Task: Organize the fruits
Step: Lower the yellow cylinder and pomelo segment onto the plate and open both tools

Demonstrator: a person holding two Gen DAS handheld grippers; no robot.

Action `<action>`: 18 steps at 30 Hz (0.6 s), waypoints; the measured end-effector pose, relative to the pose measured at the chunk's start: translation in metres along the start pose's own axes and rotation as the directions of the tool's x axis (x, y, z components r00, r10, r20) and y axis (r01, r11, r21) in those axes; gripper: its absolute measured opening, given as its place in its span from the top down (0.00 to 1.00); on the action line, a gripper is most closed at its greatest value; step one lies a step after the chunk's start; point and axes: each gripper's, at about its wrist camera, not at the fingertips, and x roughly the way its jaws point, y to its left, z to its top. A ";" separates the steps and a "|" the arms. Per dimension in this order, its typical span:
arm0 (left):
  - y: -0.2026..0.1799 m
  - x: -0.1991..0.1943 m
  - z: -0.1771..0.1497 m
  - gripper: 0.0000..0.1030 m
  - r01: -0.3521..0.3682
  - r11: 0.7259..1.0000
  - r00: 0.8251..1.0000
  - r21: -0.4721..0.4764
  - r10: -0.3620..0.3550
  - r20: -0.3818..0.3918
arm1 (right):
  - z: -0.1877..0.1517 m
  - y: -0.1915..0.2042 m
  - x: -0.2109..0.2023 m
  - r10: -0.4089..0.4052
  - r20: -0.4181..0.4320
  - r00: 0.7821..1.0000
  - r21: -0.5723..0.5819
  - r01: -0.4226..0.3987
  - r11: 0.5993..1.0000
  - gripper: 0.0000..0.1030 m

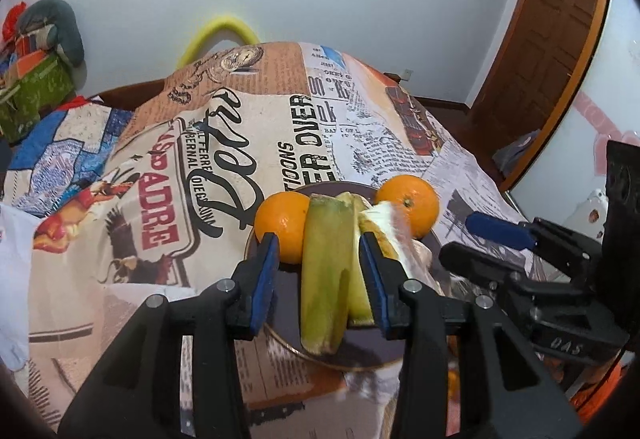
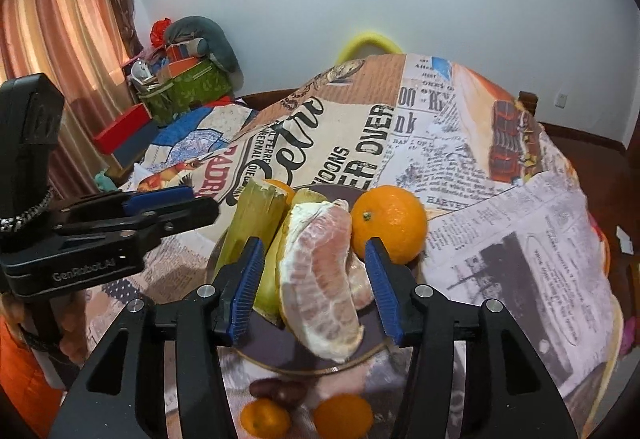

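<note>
A dark plate [image 1: 288,323] [image 2: 372,351] on the newspaper-print tablecloth holds two oranges [image 1: 282,227] [image 1: 410,205], green sugarcane pieces [image 1: 326,271] [image 2: 252,227] and a peeled pomelo segment [image 2: 320,279]. My left gripper [image 1: 320,279] is open, its fingers either side of the big cane piece over the plate. My right gripper [image 2: 316,283] is open, its fingers either side of the pomelo segment; one orange [image 2: 390,225] lies just beyond its right finger. Whether any pad touches fruit I cannot tell.
Two small oranges [image 2: 264,421] [image 2: 342,417] and dark dates [image 2: 278,391] lie on the cloth in front of the plate. The table edge falls away on the right [image 2: 600,279]. Boxes and clutter [image 2: 180,87] stand at the far left. A wooden door [image 1: 540,51] is far right.
</note>
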 end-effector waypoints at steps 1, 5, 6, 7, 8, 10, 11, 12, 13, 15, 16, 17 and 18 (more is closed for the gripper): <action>-0.002 -0.004 -0.001 0.60 -0.003 1.000 1.000 0.004 0.003 0.005 | 0.000 0.000 -0.003 -0.002 0.002 1.000 -0.002 0.002 1.000 0.53; -0.010 -0.026 -0.005 0.60 0.002 1.000 1.000 0.011 -0.002 0.025 | -0.004 0.000 -0.019 -0.018 0.011 1.000 -0.018 0.018 1.000 0.53; -0.013 -0.029 -0.005 0.60 0.002 1.000 1.000 0.014 -0.002 0.028 | -0.005 0.001 -0.024 -0.024 0.014 1.000 -0.022 0.024 0.999 0.53; -0.015 -0.034 -0.007 0.60 0.001 1.000 1.000 0.017 -0.001 0.030 | -0.006 0.000 -0.027 -0.026 0.015 1.000 -0.024 0.026 0.999 0.53; -0.018 -0.037 -0.008 0.60 0.000 1.000 0.999 0.019 -0.001 0.033 | -0.008 0.000 -0.032 -0.029 0.018 0.999 -0.027 0.030 0.999 0.53; -0.023 -0.045 -0.011 0.60 0.001 1.000 0.999 0.023 -0.002 0.037 | -0.012 -0.001 -0.042 -0.037 0.025 0.999 -0.033 0.038 0.999 0.53; -0.026 -0.049 -0.013 0.60 0.004 1.000 0.999 0.023 -0.005 0.039 | -0.014 -0.001 -0.046 -0.040 0.028 0.999 -0.034 0.041 0.999 0.53; -0.029 -0.052 -0.015 0.60 0.006 1.000 0.999 0.024 -0.007 0.038 | -0.016 -0.002 -0.050 -0.041 0.030 0.999 -0.035 0.042 0.999 0.53; -0.032 -0.053 -0.017 0.60 0.006 1.000 0.999 0.027 -0.007 0.037 | -0.018 -0.001 -0.055 -0.044 0.031 0.999 -0.037 0.045 0.998 0.53; -0.038 -0.059 -0.023 0.60 0.007 0.999 0.999 0.032 -0.008 0.034 | -0.023 0.000 -0.062 -0.053 0.034 0.998 -0.046 0.055 0.997 0.53; -0.041 -0.061 -0.025 0.60 0.010 0.999 0.999 0.033 -0.011 0.031 | -0.025 0.000 -0.065 -0.058 0.034 0.998 -0.050 0.060 0.997 0.53; -0.044 -0.063 -0.029 0.58 0.013 0.999 1.000 0.034 -0.014 0.027 | -0.029 0.000 -0.070 -0.063 0.034 0.997 -0.055 0.065 0.996 0.53; -0.046 -0.064 -0.031 0.57 0.013 0.999 1.000 0.033 -0.014 0.025 | -0.031 0.000 -0.072 -0.066 0.033 0.997 -0.057 0.068 0.996 0.53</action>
